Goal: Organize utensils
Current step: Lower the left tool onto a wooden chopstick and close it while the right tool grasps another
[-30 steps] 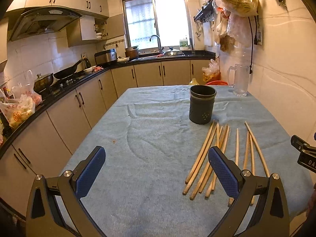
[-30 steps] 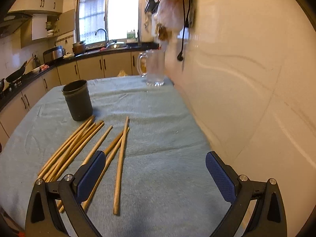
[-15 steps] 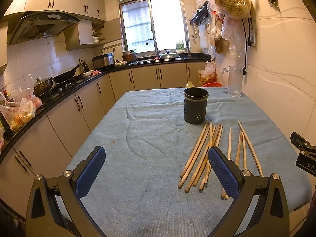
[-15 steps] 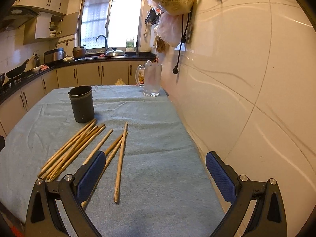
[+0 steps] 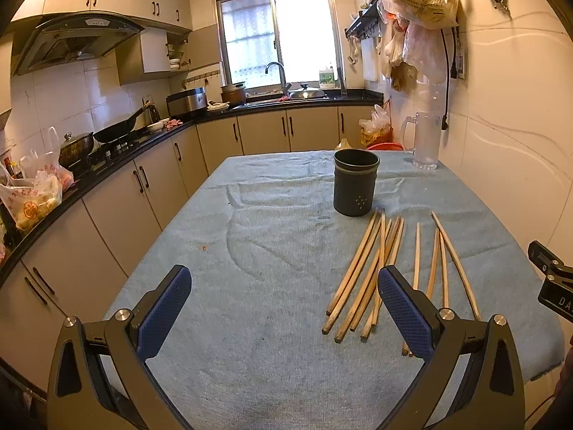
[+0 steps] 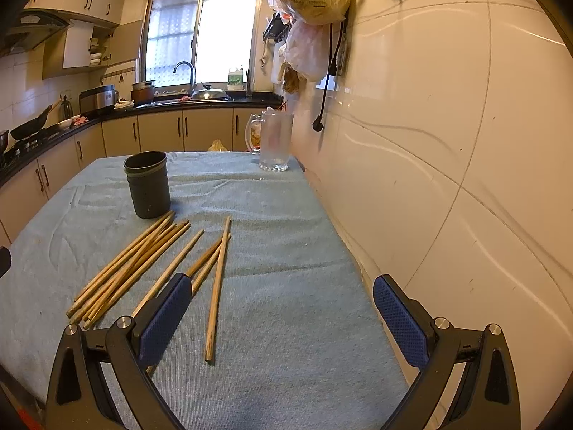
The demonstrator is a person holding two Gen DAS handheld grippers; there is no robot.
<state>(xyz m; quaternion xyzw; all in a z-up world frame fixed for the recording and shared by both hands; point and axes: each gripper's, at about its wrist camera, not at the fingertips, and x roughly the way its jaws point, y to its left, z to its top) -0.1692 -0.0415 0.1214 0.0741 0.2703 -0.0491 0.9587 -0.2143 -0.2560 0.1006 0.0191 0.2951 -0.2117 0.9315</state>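
Several wooden chopsticks (image 5: 361, 268) (image 6: 143, 254) lie loose on the blue cloth of the table (image 5: 250, 251) (image 6: 293, 286), fanned out from a dark cylindrical holder (image 5: 355, 187) (image 6: 147, 188) that stands upright behind them. My left gripper (image 5: 284, 302) hovers open above the near part of the table, its right finger (image 5: 404, 313) over the near ends of the chopsticks. My right gripper (image 6: 283, 310) is open too, above the cloth near the wall, with its left finger (image 6: 163, 317) over some chopstick ends. Neither holds anything.
A clear glass pitcher (image 5: 424, 139) (image 6: 274, 141) stands at the far right corner of the table, close to the tiled wall (image 6: 447, 143). Plastic bags (image 5: 419, 3) hang on that wall. Kitchen counters and cabinets (image 5: 125, 179) run along the left and back.
Both grippers have risen and drawn back from the table, so the holder and chopsticks look farther away. Both stay open; nothing on the table moved.
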